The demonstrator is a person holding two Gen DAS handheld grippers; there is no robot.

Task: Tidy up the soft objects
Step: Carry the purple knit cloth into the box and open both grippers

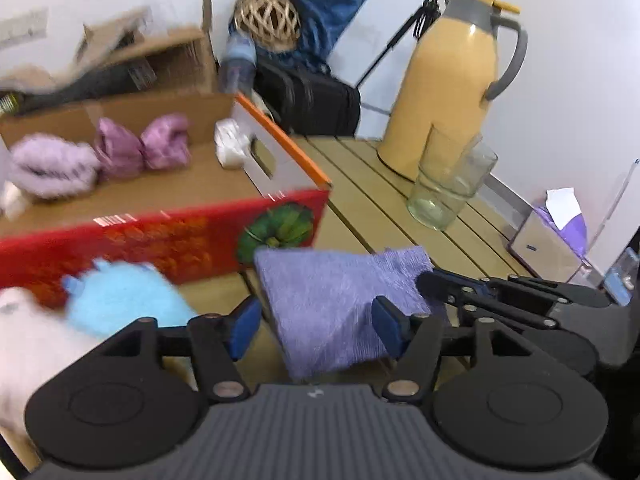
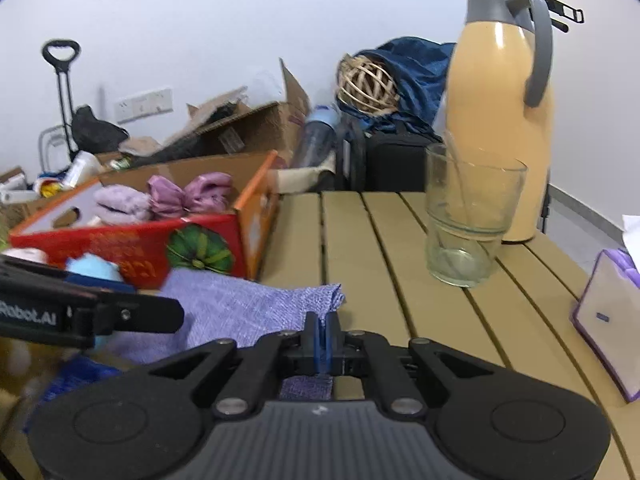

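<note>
A purple towel (image 1: 332,300) lies folded on the wooden table in front of the red cardboard box (image 1: 160,240). My left gripper (image 1: 316,326) is open, its blue pads on either side of the towel's near part. My right gripper (image 2: 322,332) is shut on the towel's right corner (image 2: 256,308); it also shows in the left wrist view (image 1: 424,280). Inside the box lie purple and pink soft pieces (image 1: 120,152) and a white one (image 1: 230,140). A light blue plush (image 1: 120,300) and a white plush (image 1: 24,332) sit left of the towel.
A yellow thermos jug (image 1: 452,80) and stacked glasses (image 1: 448,188) stand at the back right of the table (image 2: 380,260). A tissue box (image 2: 608,320) is at the right edge. Bags, a wicker ball (image 1: 268,20) and cartons lie behind the table.
</note>
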